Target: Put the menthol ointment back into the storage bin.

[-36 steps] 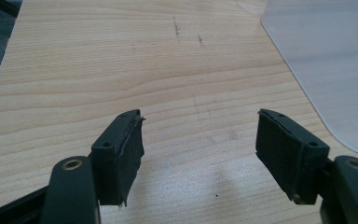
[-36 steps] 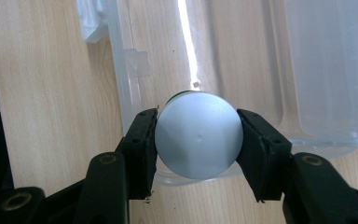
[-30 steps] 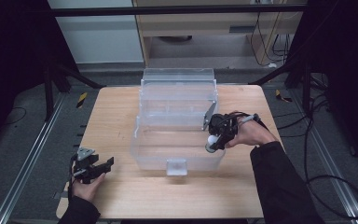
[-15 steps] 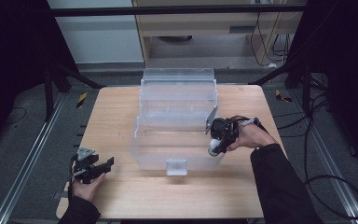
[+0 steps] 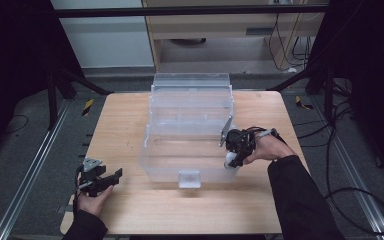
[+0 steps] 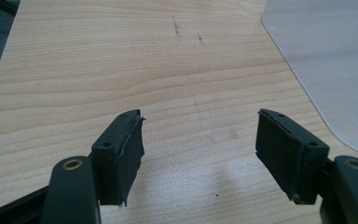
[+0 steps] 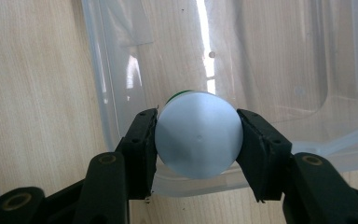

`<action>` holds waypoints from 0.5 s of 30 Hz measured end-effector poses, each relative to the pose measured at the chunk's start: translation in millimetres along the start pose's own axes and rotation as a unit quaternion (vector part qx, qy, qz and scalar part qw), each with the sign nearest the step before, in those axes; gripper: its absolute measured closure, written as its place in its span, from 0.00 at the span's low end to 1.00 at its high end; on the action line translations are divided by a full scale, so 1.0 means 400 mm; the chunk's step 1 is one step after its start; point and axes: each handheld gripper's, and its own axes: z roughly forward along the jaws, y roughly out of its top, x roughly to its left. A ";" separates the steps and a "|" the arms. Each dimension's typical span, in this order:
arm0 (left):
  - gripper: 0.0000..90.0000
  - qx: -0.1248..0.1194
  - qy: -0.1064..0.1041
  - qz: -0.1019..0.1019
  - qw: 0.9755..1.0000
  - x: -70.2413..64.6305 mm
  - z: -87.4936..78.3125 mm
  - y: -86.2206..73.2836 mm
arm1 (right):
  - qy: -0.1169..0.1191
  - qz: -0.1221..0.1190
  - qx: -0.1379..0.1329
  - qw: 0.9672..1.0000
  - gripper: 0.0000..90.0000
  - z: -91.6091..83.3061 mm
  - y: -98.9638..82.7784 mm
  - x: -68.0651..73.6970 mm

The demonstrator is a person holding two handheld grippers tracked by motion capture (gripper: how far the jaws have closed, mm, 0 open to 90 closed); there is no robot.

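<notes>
One clear bin (image 5: pixel 190 145) around bottle (image 7: pixel 198 135).

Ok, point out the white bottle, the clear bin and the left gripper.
white bottle (image 7: pixel 198 140), right gripper view, its round base
clear bin (image 5: pixel 190 127), high view, its middle wall
left gripper (image 6: pixel 198 144), left gripper view, between its fingertips

In the right gripper view the round white thing (image 7: pixel 198 140) shows its flat end, with a green part behind it mostly hidden, so what it is cannot be told. In the high view it is a small pale blur (image 5: pixel 229 161) at the right tool (image 5: pixel 235 150). The bin (image 6: pixel 335 70) is cut off by the left gripper view's edge.
</notes>
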 end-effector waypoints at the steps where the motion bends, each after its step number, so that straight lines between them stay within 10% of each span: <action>1: 0.35 0.000 0.000 0.000 1.000 0.000 0.000 0.000 | 0.000 -0.002 0.001 1.000 0.56 0.001 0.000 0.000; 15: 0.35 -0.001 0.000 -0.001 1.000 0.001 0.000 0.000 | 0.006 -0.001 0.007 1.000 0.56 0.014 0.004 -0.004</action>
